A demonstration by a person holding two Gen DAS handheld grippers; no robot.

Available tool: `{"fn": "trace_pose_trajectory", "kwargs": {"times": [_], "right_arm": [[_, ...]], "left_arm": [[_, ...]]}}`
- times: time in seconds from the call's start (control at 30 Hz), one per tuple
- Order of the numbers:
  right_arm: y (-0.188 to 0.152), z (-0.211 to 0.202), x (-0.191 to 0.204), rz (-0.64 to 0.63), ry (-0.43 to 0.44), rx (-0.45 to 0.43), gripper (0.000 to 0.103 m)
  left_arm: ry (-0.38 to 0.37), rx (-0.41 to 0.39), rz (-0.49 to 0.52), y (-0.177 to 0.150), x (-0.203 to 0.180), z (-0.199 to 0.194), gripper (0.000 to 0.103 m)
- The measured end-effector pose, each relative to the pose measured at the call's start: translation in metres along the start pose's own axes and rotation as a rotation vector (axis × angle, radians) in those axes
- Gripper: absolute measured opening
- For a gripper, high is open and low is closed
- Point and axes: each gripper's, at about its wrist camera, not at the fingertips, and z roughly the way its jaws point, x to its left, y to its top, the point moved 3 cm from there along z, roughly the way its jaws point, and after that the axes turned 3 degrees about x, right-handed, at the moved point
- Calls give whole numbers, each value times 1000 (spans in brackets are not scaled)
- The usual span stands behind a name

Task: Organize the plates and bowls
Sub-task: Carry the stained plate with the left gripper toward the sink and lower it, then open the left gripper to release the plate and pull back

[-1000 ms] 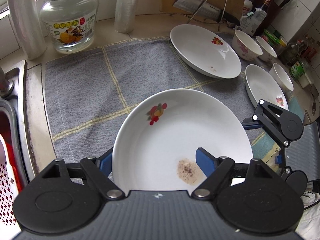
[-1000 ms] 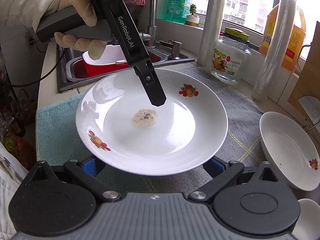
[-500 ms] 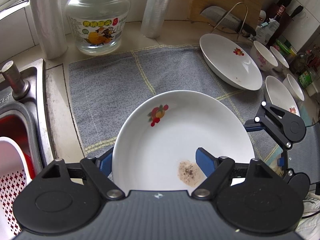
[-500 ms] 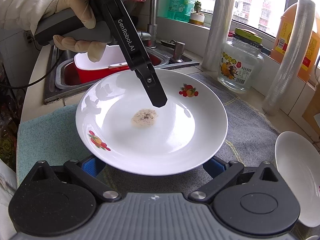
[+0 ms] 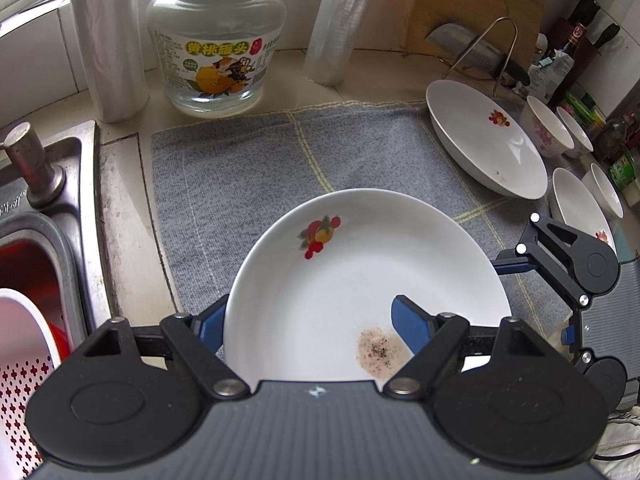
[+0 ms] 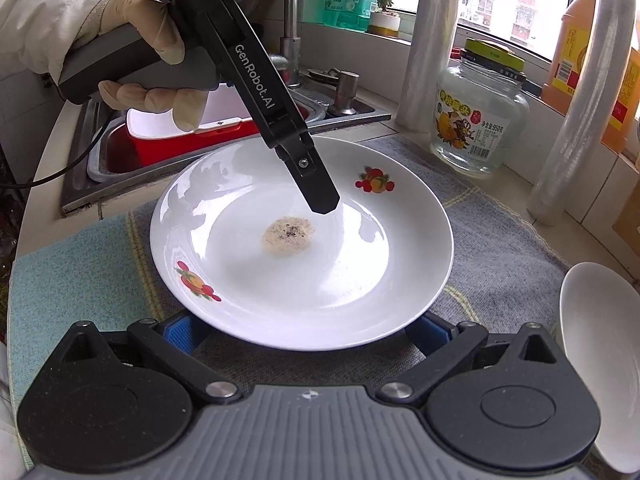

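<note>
A white plate (image 5: pixel 360 280) with fruit decals and a brown speckled stain hangs over the grey cloth (image 5: pixel 240 180). My left gripper (image 5: pixel 310 324) is shut on its near rim, with one blue finger under the rim and the other finger (image 6: pixel 320 196) lying inside the plate. My right gripper (image 6: pixel 306 336) stands open and wide, both blue fingers reaching under the plate's opposite rim; whether they touch it is hidden. One right finger (image 5: pixel 508 266) shows at the plate's right edge. A gloved hand (image 6: pixel 152 60) holds the left gripper.
A second fruit plate (image 5: pixel 484 144), two floral bowls (image 5: pixel 548 132) and two more white dishes (image 5: pixel 580 208) lie to the right. A glass jar (image 5: pixel 216 36), film rolls (image 5: pixel 108 40) and a cleaver (image 5: pixel 476 52) line the back. The sink (image 5: pixel 40 240) with a red and white colander (image 5: pixel 20 360) is left.
Both grippers and the plate have shifted together toward the sink side; the jar and the other dishes slid rightward in the left wrist view. The grip on the plate looks the same.
</note>
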Motion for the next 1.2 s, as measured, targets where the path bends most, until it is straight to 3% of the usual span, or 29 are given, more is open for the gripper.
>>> {"fn": "trace_pose_trajectory", "kwargs": {"times": [0.2,0.37,0.5,0.67,0.83,0.97,1.2], "right_arm": [[0,1,1,-5,-12,4,103],[-2,-9,-1,26,-4,0,103],[-8,-27,-6,80,-24,8,103],[-21,-52,-10,182,-138,32,103],[-36,-80,-14,291,-259,46,103],[-53,-107,-17,380,-343,34,103],[-96,-152,-24,508,-495,49,103]], "left_arm": [[33,-28,-8,-2,-1,4,85],[120,-95,14,-11,-7,-9,87],[205,-193,52,-24,-22,-36,91],[259,-337,130,-44,-64,-63,101],[205,-391,175,-52,-108,-60,101],[115,-381,193,-57,-140,-45,101],[43,-383,298,-69,-193,-26,101]]}}
